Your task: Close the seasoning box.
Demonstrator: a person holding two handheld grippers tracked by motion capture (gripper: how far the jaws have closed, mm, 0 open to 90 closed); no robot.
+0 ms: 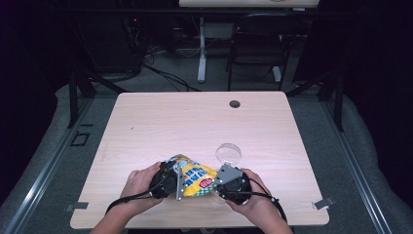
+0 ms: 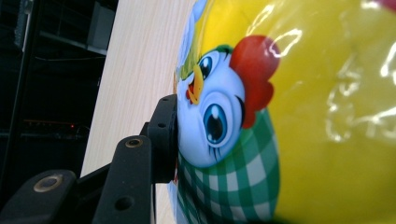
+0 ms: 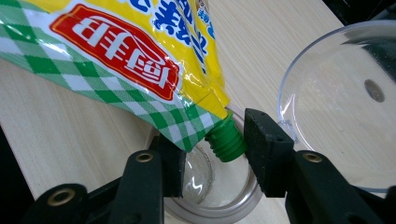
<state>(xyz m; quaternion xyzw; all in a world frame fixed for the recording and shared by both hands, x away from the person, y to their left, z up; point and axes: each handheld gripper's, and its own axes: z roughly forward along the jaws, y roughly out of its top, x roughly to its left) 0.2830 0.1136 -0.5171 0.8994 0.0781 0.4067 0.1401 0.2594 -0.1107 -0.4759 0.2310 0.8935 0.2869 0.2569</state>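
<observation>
High view: I count one yellow pouch [image 1: 194,178] clamped in my left claw [image 1: 171,179], one clear dish [image 1: 229,153], right claw [image 3: 212,151] apart around the green spout [image 3: 227,140].

Pale wooden tabletop [image 1: 160,122] with a round grommet hole [image 1: 234,104] is sitting on grey carpet [image 1: 44,146]. A dark folding chair [image 1: 258,44] and white desk leg [image 1: 201,48] are standing behind; black cables [image 1: 160,73] are trailing across the floor. Surroundings are lying in darkness.

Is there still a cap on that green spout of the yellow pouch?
No: the green spout shows bare screw threads, pointing down over a clear cup.
</observation>
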